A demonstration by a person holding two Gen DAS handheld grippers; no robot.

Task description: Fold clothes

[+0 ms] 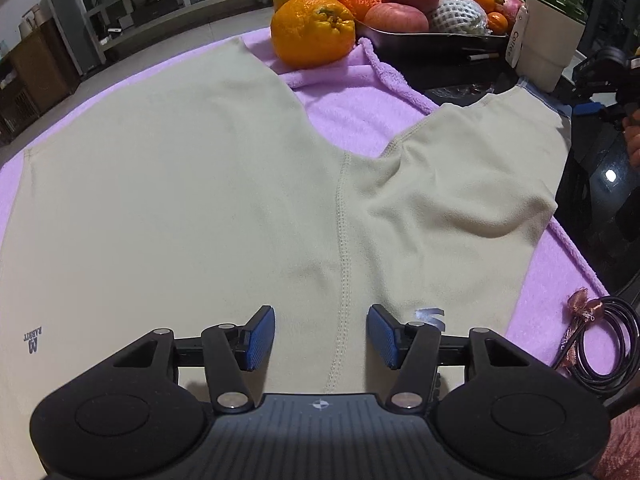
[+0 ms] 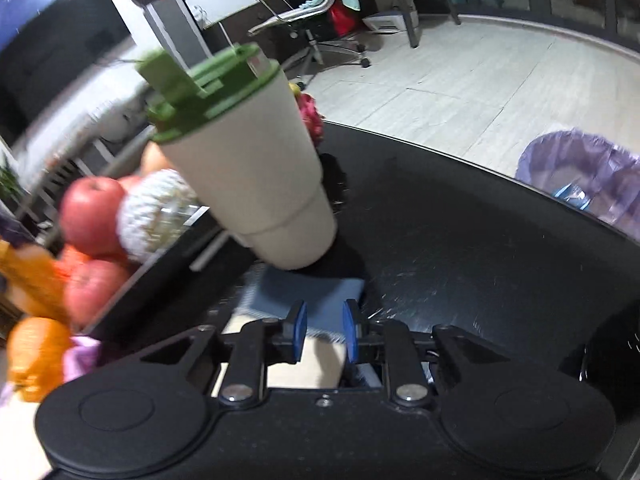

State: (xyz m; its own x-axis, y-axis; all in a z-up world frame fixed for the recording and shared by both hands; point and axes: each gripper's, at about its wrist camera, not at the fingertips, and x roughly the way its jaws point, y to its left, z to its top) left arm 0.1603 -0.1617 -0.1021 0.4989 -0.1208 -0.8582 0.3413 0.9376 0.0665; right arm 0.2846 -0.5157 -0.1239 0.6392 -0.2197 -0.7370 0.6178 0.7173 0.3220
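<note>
Beige garment [image 1: 192, 184] lies spread on purple towel [image 1: 352, 120] for folding; left gripper [image 1: 321, 338] hovers wide and empty (over centre seam), right gripper [image 2: 325, 330] narrowed around its hem, contact unclear.

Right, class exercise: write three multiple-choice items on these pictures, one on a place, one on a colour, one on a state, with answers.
1. Where is the big orange?
A. on the purple towel
B. in a drawer
C. on a shelf
2. What colour is the cup's lid?
A. red
B. green
C. blue
3. How is the left tool?
A. shut on cloth
B. open over the seam of the beige garment
C. holding fruit
Answers: 1 A, it rests on the towel beside the garment; 2 B, the lid is green; 3 B, its pads stand apart either side of the seam.
</note>
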